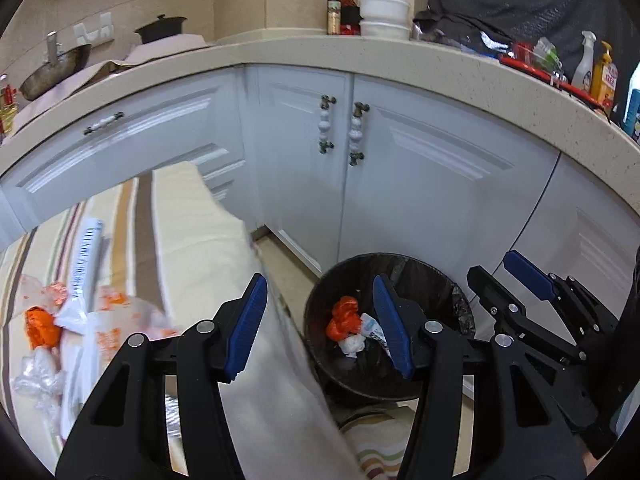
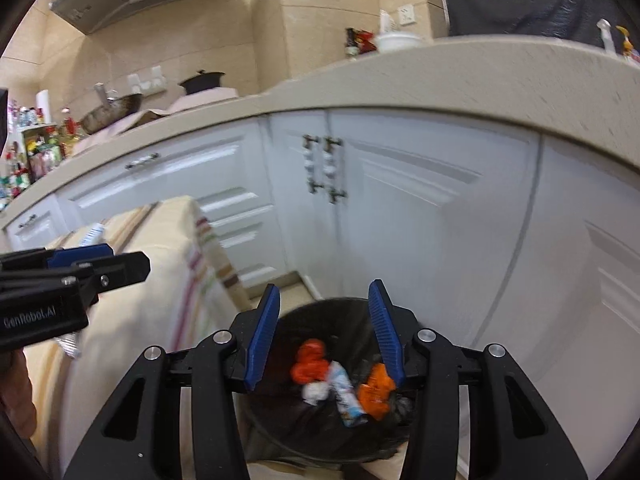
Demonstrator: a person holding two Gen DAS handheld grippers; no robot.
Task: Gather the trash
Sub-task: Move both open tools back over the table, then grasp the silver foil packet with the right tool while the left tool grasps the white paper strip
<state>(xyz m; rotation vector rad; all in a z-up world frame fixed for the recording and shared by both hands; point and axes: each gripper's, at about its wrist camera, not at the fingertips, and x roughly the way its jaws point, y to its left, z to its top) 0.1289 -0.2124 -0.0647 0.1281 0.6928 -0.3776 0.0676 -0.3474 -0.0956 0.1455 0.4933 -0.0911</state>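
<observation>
A black trash bin [image 1: 424, 276] stands on the floor by the white cabinets; it also shows in the right wrist view [image 2: 280, 432]. Inside lie orange wrappers [image 2: 308, 364], a white crumpled wad [image 2: 316, 392] and a small tube [image 2: 346, 398]. My right gripper [image 2: 324, 332] is open and empty above the bin. My left gripper [image 1: 320, 324] is open and empty over the table's edge, beside the bin. More trash lies on the striped tablecloth [image 1: 188, 232]: an orange wrapper [image 1: 40, 326], clear plastic [image 1: 36, 376], a white tube [image 1: 86, 256] and orange-printed bags [image 1: 112, 320].
White cabinet doors [image 1: 400, 184] with knobbed handles stand behind the bin under a beige countertop [image 1: 360, 52]. Pots, bottles, bowls and spray bottles sit on the counter. The right gripper appears in the left wrist view [image 1: 516, 284]; the left gripper's body [image 2: 60, 280] shows in the right wrist view.
</observation>
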